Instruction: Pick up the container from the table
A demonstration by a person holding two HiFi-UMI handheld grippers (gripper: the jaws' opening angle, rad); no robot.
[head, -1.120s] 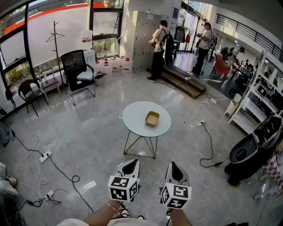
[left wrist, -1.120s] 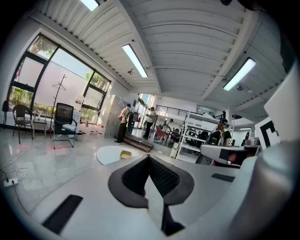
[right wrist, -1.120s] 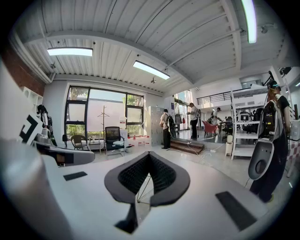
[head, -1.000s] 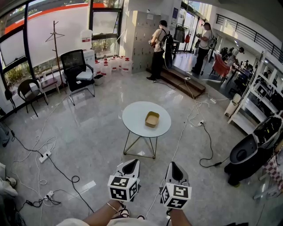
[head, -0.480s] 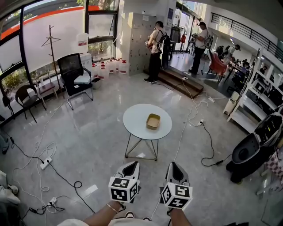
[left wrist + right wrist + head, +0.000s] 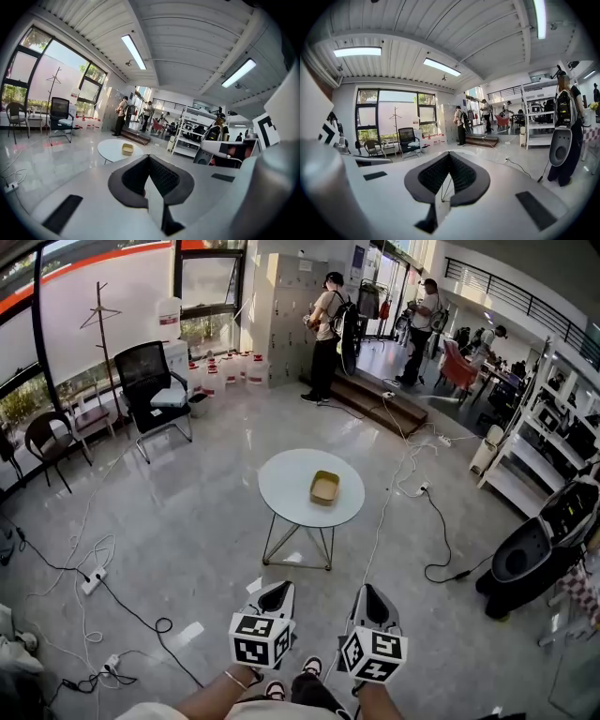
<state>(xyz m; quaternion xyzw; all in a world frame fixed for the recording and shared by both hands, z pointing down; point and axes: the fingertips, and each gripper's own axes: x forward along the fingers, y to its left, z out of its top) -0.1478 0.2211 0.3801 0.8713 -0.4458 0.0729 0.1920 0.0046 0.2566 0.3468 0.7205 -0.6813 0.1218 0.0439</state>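
A small tan square container (image 6: 324, 487) sits on the right half of a round white table (image 6: 286, 488) with thin metal legs, in the middle of the floor. Both grippers are held side by side low in the head view, well short of the table. My left gripper (image 6: 278, 591) is shut and empty; in the left gripper view (image 6: 149, 158) the container (image 6: 127, 149) and the table (image 6: 112, 149) lie ahead, slightly left of the jaws. My right gripper (image 6: 367, 593) is shut and empty; in its own view (image 6: 450, 156) the jaws touch and the table is hidden.
Cables (image 6: 112, 592) and power strips trail over the grey floor left of me, and another cable (image 6: 389, 493) runs right of the table. Office chairs (image 6: 155, 390) stand at the back left, a black machine (image 6: 525, 563) at the right, and two people (image 6: 325, 334) by the steps.
The table and container have shifted slightly down in the head view as I moved a little closer; my shoes now show between the grippers. Both grippers stay shut.
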